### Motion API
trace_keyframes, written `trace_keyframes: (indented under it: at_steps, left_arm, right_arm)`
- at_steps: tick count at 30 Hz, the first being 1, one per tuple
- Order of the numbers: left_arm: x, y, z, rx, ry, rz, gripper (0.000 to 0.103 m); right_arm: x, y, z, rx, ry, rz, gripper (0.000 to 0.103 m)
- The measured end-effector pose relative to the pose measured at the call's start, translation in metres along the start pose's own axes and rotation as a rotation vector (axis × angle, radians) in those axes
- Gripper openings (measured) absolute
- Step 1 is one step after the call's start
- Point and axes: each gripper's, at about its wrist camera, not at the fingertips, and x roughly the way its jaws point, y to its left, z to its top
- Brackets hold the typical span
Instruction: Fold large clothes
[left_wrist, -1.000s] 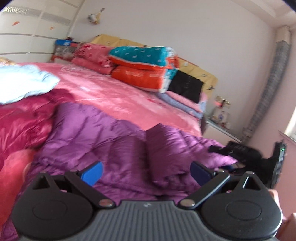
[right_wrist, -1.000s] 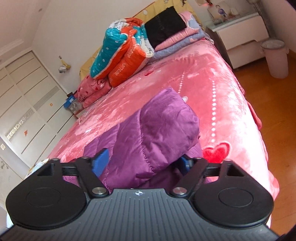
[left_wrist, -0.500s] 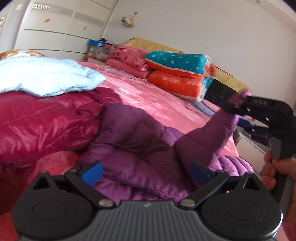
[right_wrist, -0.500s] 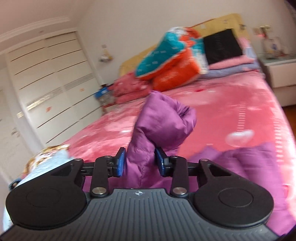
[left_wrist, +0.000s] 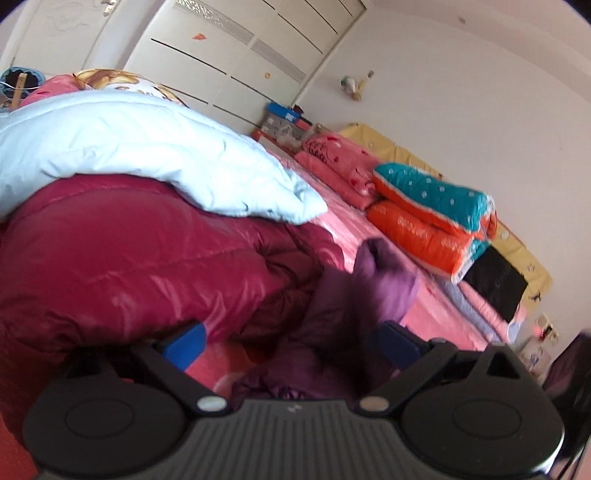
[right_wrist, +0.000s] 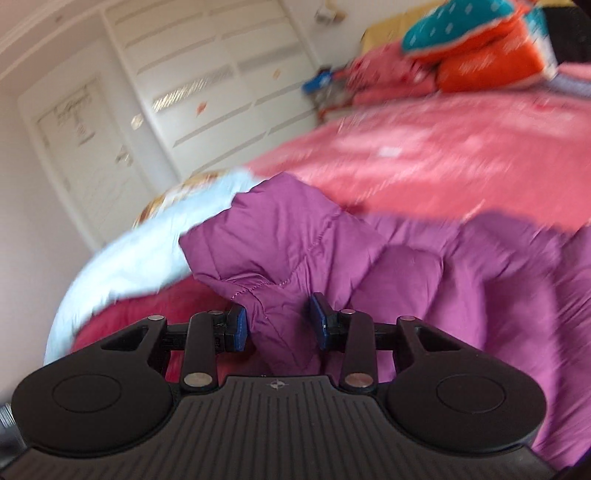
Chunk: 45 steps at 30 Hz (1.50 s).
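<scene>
step: sleeve fold-in on purple down jacket (right_wrist: 424, 266), spread on pink bed (right_wrist: 443, 155) | right gripper (right_wrist: 279, 325) clamped on sleeve (right_wrist: 280, 236); left gripper (left_wrist: 286, 341) spread wide, holding nothing | next: likely lay sleeve across jacket body; release; mind maroon coat (left_wrist: 129, 251) alongside

Purple jacket (left_wrist: 354, 295) motion-blurred, folded quilts (right_wrist: 480, 48) smeared, cut off

Your right tool (right_wrist: 280, 323) pinches a bunched fold of the purple padded coat (right_wrist: 295, 236) between its blue pads (right_wrist: 239, 328), and the cloth stands up ahead of them. The rest of the coat trails off to the right over the pink bed (right_wrist: 424, 147). A pale blue quilt (right_wrist: 147, 243) lies left, above a crimson one (right_wrist: 122, 321). White wardrobe doors (right_wrist: 207, 88) blur behind.
</scene>
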Motion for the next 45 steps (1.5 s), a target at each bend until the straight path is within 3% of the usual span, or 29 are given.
trace_keyframes:
  at_steps: [8,13,15,16,19,21,24,29,35,38,40,45]
  left_arm:
    - [0.002,-0.007,-0.002,0.054,-0.027,-0.014,0.1]
    - [0.004,-0.005,-0.002,0.055,-0.034,-0.021,0.1]
    - [0.005,-0.005,-0.003,0.063,-0.029,-0.018,0.1]
    - [0.005,-0.006,-0.004,0.067,-0.026,-0.018,0.1]
    - [0.007,-0.008,-0.007,0.077,-0.011,-0.023,0.1]
    - [0.009,-0.012,-0.01,0.083,0.001,-0.033,0.1]
    - [0.009,-0.018,-0.015,0.107,0.009,-0.047,0.1]
    - [0.01,-0.03,-0.026,0.148,0.02,-0.078,0.1]
    - [0.011,-0.053,-0.043,0.241,0.03,-0.113,0.1]
    - [0.012,-0.058,-0.048,0.262,0.033,-0.129,0.1]
    - [0.014,-0.061,-0.051,0.274,0.034,-0.134,0.1]
    - [0.02,-0.068,-0.059,0.293,0.05,-0.137,0.101]
  right_arm:
    - [0.012,-0.009,-0.021,-0.009,0.118,0.025,0.051]
    - [-0.016,-0.006,-0.029,-0.007,0.107,0.013,0.083]
    - [-0.041,0.001,-0.036,-0.001,0.052,-0.011,0.094]
    - [-0.058,0.001,-0.037,-0.003,0.01,-0.046,0.1]
    - [-0.111,0.003,-0.048,-0.064,-0.098,-0.256,0.1]
    - [-0.142,0.001,-0.06,-0.125,-0.153,-0.475,0.102]
    - [-0.186,-0.013,-0.079,-0.177,-0.171,-0.759,0.102]
    - [-0.223,-0.046,-0.103,-0.224,-0.1,-1.02,0.103]
    - [-0.222,-0.073,-0.098,-0.178,-0.122,-1.091,0.103]
    - [-0.199,-0.078,-0.101,-0.21,-0.058,-1.109,0.103]
    - [-0.198,-0.079,-0.106,-0.208,-0.085,-1.103,0.103]
    - [-0.226,-0.094,-0.111,-0.004,-0.197,-1.097,0.103]
